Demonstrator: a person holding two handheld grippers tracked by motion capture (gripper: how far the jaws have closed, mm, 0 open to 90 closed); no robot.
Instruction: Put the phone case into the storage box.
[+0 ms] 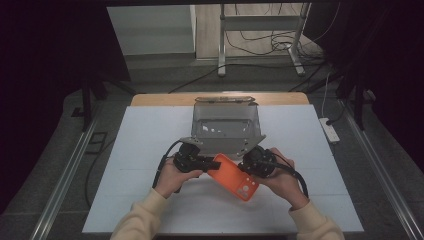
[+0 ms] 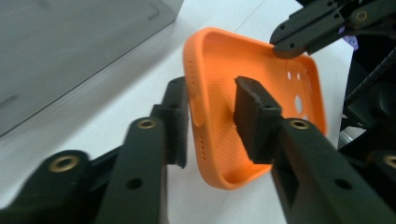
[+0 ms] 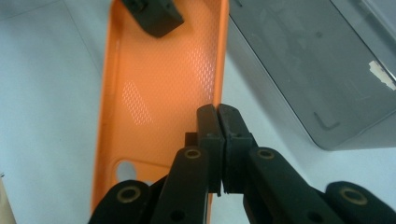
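Cream sleeves (image 1: 145, 212) are reaching in from below; both grippers are sharing an orange phone case (image 1: 234, 176) above the white table (image 1: 145, 145); the right gripper (image 3: 218, 122) is clamping its edge, the left gripper (image 2: 212, 119) is straddling its rim, pads not visibly pressing; behind, a grey box (image 1: 225, 131) is sitting with its inside unclear; cables are crossing the floor beyond.

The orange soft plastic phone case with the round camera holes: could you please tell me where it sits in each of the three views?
High view: orange soft plastic phone case lies slanted at centre, between the two hands.
Left gripper view: it stands at centre, one side wall between this gripper's jaws.
Right gripper view: it runs up the left half, its right edge pinched by the shut jaws.
Shared landmark: the grey open-topped box beside the case.
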